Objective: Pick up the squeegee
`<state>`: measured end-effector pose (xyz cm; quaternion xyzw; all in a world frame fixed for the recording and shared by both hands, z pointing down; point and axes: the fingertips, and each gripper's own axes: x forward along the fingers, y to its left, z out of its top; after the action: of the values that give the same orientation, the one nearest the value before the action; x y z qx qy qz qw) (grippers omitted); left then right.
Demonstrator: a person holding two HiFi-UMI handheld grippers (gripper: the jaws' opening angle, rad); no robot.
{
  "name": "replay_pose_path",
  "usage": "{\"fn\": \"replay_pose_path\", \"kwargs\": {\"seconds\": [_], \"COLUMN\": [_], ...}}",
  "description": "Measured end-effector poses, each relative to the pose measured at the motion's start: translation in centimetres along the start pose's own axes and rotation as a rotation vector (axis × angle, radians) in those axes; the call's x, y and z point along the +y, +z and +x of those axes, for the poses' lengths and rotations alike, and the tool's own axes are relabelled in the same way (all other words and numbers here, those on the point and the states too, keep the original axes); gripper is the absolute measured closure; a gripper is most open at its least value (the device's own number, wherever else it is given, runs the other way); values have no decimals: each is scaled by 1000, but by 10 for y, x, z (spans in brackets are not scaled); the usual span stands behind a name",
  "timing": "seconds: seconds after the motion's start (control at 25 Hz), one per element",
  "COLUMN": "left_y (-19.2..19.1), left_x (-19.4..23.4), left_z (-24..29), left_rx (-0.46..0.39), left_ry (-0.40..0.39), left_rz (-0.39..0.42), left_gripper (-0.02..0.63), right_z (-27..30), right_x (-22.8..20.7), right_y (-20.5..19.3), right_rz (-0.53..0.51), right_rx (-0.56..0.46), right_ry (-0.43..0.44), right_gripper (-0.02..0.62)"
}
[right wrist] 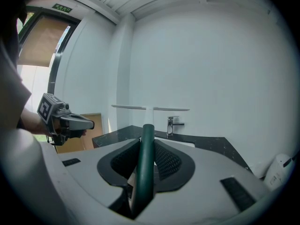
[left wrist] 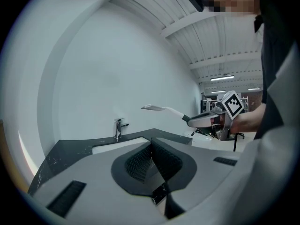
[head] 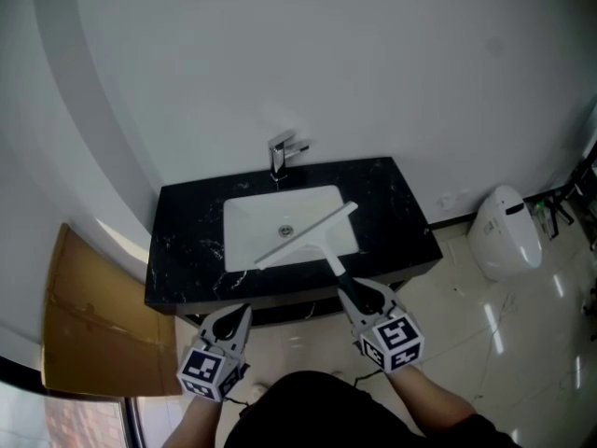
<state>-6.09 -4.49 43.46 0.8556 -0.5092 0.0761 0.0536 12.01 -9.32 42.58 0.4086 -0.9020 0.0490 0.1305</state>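
Note:
The squeegee [head: 303,235] is white with a long blade and a dark green handle, and it hangs tilted over the white sink [head: 250,220]. My right gripper [head: 359,293] is shut on the handle at the counter's front edge. In the right gripper view the handle [right wrist: 146,158] runs up between the pads, with the blade [right wrist: 150,108] crosswise at its top. My left gripper [head: 238,318] hovers just off the counter's front, left of the squeegee, shut with nothing in it. The left gripper view shows its pads [left wrist: 140,161] meeting, and the squeegee [left wrist: 161,109] in the right gripper [left wrist: 206,120].
A black marble counter [head: 187,241] holds the sink, with a chrome faucet [head: 280,153] at the back against a white wall. A brown cardboard panel [head: 89,315] leans at the left. A white rounded fixture [head: 504,231] stands on the glossy tile floor at the right.

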Motion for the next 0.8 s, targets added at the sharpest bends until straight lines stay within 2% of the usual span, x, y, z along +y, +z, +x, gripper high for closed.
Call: {"fn": "replay_pose_path", "kwargs": {"seconds": [0.8], "left_y": [0], "left_x": [-2], "left_z": [-4], "left_rx": [3], "left_ry": [12], "left_rz": [2], "left_gripper": [611], "right_z": [0], "right_x": [2], "right_y": [0], "right_rz": [-8], "right_rx": [2], "right_ry": [15], "right_gripper": [495]}}
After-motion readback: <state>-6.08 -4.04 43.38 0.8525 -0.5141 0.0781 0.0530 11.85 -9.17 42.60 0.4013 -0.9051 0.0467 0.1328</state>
